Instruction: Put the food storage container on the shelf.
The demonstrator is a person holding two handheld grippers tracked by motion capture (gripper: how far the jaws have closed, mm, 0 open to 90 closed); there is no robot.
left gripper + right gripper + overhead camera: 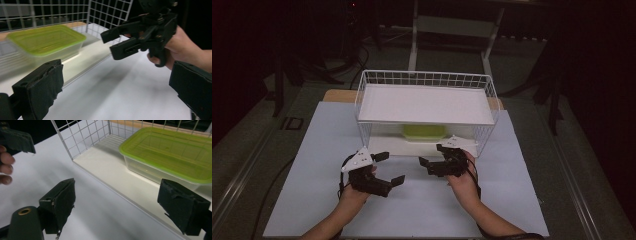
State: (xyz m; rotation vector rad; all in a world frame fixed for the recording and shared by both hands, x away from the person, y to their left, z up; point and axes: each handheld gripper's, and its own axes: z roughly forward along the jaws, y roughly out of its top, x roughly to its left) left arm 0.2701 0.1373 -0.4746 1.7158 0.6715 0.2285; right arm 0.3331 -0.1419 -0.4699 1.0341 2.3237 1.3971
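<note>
Right claw (pixel 435 156): hovering before wire basket (pixel 427 80), jaws gaping, gripping nothing.
Left claw (pixel 390 169): resting low, jaws gaping.
Container (pixel 170 152): sitting near shelf edge.

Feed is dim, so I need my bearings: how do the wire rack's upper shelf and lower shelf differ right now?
The upper shelf is bare; the lower shelf carries a clear container with a green lid. The upper shelf lies open to the high view; the lower shelf sits tucked beneath it, mostly shaded. Both are flat white boards inside the white wire rack.
</note>
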